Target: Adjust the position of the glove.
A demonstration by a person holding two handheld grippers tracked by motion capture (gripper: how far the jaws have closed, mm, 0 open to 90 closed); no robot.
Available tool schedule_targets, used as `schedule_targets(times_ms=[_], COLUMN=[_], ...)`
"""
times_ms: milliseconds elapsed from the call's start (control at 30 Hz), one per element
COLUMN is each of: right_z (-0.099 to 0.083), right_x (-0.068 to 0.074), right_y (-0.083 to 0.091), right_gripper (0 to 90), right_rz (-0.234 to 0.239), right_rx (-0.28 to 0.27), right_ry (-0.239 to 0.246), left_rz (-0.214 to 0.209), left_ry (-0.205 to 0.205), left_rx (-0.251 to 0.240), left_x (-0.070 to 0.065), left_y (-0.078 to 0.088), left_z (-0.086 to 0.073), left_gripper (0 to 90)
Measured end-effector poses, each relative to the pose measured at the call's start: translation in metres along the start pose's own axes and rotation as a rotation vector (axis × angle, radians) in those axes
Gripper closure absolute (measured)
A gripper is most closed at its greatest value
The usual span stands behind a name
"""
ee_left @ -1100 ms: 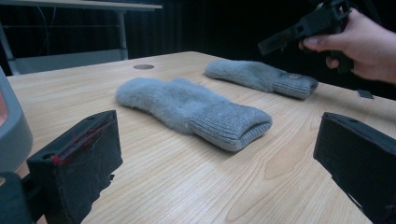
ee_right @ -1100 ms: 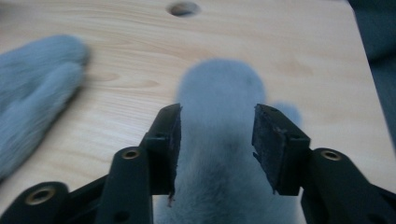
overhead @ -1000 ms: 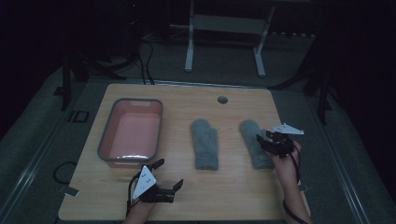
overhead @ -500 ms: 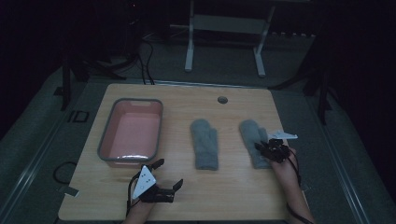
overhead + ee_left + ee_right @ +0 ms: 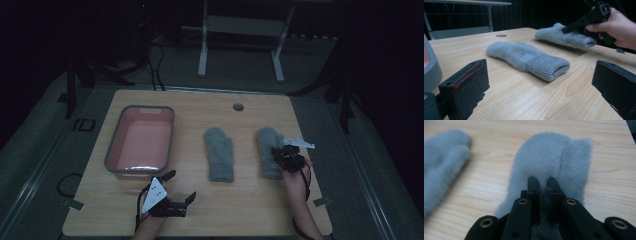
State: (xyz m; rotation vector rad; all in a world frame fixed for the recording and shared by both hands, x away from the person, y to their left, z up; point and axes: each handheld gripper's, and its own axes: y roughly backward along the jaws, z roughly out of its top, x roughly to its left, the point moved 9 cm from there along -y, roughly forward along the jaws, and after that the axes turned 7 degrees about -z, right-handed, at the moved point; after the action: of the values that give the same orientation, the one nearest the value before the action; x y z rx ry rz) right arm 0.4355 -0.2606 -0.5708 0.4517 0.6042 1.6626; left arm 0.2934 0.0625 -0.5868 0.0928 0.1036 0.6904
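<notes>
Nearest you, your left gripper point(image 5: 181, 199) rests low over the front edge of the wooden table point(image 5: 250, 210), jaws spread wide with nothing between them; in the left gripper view they frame the bare wood ahead. Farther in and to your right, your right gripper point(image 5: 278, 156) has just been closing and its jaws are now pinched tight on the cuff end of the right-hand grey mitten point(image 5: 269, 150) (a tuft of grey pile shows squeezed between the pads in the right gripper view). That mitten point(image 5: 554, 157) lies flat on the table, thumb to its right in that view. Just beside it, toward the middle of the table, lies the second grey mitten point(image 5: 219, 152), untouched, cuff toward you. Left of that sits the pink tub point(image 5: 113, 150) with a grey rim. Farthest back, near the table's far edge, is a small round grommet point(image 5: 238, 107).
</notes>
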Motion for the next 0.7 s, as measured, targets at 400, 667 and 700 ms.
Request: schedule_targets(times_ms=[400,667,700], right_z=[0.039,0.047,0.047], right_x=[0.054,0.113,0.120], right_y=[0.023,0.024,0.023], right_gripper=[84.2,84.2,84.2], right_rz=[0.008,0.087,0.099], right_rx=[-0.042,-0.040,-0.035], right_ry=[-0.037,-0.037,-0.041], left_rz=[0.000,-0.002,-0.001], left_ry=[-0.006,-0.009,-0.009], left_rx=[0.003,0.003,0.004], left_x=[0.000,-0.001,-0.001], left_y=[0.000,0.000,0.000], left_z=[0.000,0.000,0.000], left_gripper=[1.1,1.0,1.1])
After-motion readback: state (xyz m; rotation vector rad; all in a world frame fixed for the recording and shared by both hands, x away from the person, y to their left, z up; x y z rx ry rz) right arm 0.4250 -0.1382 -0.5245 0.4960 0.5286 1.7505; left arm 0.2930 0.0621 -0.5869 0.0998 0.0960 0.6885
